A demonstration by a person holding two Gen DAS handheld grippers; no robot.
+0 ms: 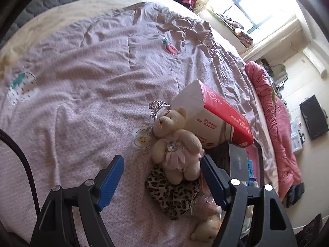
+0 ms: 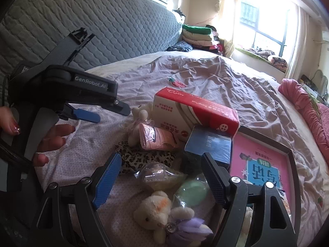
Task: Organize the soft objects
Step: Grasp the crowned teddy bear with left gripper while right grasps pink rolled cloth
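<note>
A cream teddy bear in a pink dress (image 1: pixel 176 144) lies on the lilac quilt (image 1: pixel 82 82), partly over a leopard-print pouch (image 1: pixel 172 195). My left gripper (image 1: pixel 162 177) hangs open just in front of the bear, with nothing between its blue pads. In the right wrist view my right gripper (image 2: pixel 161 177) is open above a white plush in a purple dress (image 2: pixel 156 212), a clear wrapped packet (image 2: pixel 160 177) and a green wrapped ball (image 2: pixel 191 191). It touches none of them. A pink roll (image 2: pixel 156 140) lies against the bear (image 2: pixel 139 115). The left gripper (image 2: pixel 111 114) shows at the left, held by a hand (image 2: pixel 51 135).
A red-and-white tissue pack (image 1: pixel 211 119) leans behind the bear, beside a silver tiara (image 1: pixel 156 107). A dark blue box (image 2: pixel 209 144) and a pink book in a dark frame (image 2: pixel 265 164) lie to the right. Grey headboard (image 2: pixel 102 30), folded clothes (image 2: pixel 197 35) and a pink blanket (image 2: pixel 304 103) border the bed.
</note>
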